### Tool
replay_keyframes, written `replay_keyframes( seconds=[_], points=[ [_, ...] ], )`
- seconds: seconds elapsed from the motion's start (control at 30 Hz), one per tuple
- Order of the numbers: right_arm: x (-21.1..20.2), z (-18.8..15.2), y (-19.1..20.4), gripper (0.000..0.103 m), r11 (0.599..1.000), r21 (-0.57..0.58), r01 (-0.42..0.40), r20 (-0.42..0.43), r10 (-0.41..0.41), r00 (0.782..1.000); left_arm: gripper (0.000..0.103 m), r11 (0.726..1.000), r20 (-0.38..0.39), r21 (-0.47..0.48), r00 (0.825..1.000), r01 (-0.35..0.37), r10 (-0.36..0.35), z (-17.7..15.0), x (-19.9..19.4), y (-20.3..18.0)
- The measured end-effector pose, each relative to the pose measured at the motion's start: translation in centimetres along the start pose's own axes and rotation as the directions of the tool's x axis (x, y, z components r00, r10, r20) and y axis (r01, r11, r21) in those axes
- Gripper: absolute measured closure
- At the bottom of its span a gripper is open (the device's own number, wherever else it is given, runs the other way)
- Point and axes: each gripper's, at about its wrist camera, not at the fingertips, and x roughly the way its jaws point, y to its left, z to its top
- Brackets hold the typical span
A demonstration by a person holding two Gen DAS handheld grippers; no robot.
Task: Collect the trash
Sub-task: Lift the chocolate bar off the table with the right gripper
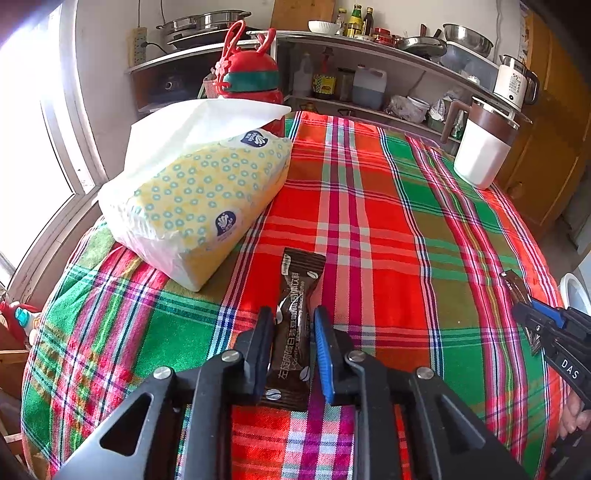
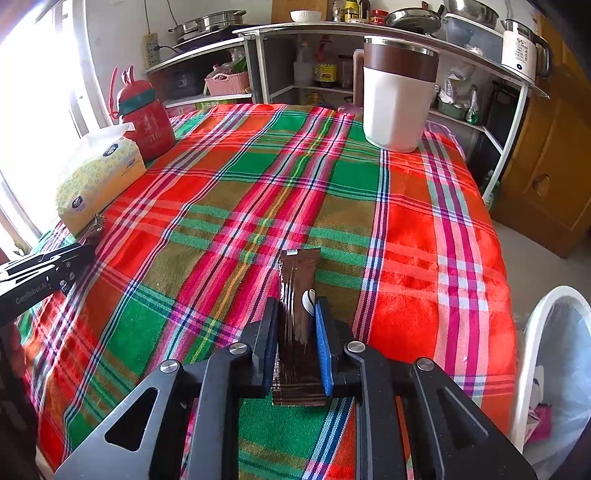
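- A home kitchen.
- Far beyond the jaws, metal shelves (image 2: 388,33) carry pots (image 2: 207,22), a pan (image 2: 413,16), sauce bottles (image 1: 356,20) and a kettle (image 2: 524,48).
- Nearer the jaws, a plaid tablecloth (image 2: 406,229) with tissues (image 1: 199,195) and a mug (image 2: 399,99).

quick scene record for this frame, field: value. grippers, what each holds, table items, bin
left gripper: shut on left sachet, a brown coffee sachet lying on the cloth
right gripper: shut on right sachet, a second brown sachet
surface: plaid tablecloth, red and green
table items: tissue pack, red bottle, white cup with brown lid
bin: white bin with clear liner, beside the table on the right gripper's side
trash binned: neither sachet yet
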Motion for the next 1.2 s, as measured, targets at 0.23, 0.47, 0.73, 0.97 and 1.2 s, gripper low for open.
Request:
replay_keyframes(
  seconds=[0.23, 0.47, 0.73, 0.97, 1.2],
  points=[
    [-0.5, -0.3, -0.4, 0.084, 1.000, 0.027, -0.007, 0.009, 0.007, 1.000, 0.082, 1.000, 0.016, -0.001, 1.000, 0.025, -0.025, -0.3, -0.9, -0.2],
    [-1.6, -0.5, -0.4, 0.084, 0.999, 0.041, -0.019, 0.037, 0.018, 0.999, 0.082, 0.999, 0.042, -0.014, 0.998, 0.050, -0.049, -0.3, -2.3, 0.2],
    [-3.3, -0.6, -0.5, 0.084, 0.997, 0.063, -0.039, 0.075, 0.034, 0.997, 0.082, 0.997, 0.064, -0.011, 0.995, 0.074, -0.073, -0.7, -4.0, 0.0],
    [-5.8, -0.9, -1.2, 0.084, 0.994, 0.096, -0.049, 0.111, 0.038, 0.993, 0.082, 0.993, 0.095, 0.031, 0.989, 0.112, -0.115, -0.7, -6.3, -2.3],
    [-8.5, -2.0, -2.8, 0.084, 0.992, 0.125, -0.032, 0.149, 0.013, 0.989, 0.082, 0.982, 0.109, 0.089, 0.978, 0.169, -0.178, -0.8, -7.9, -6.1]
  ],
)
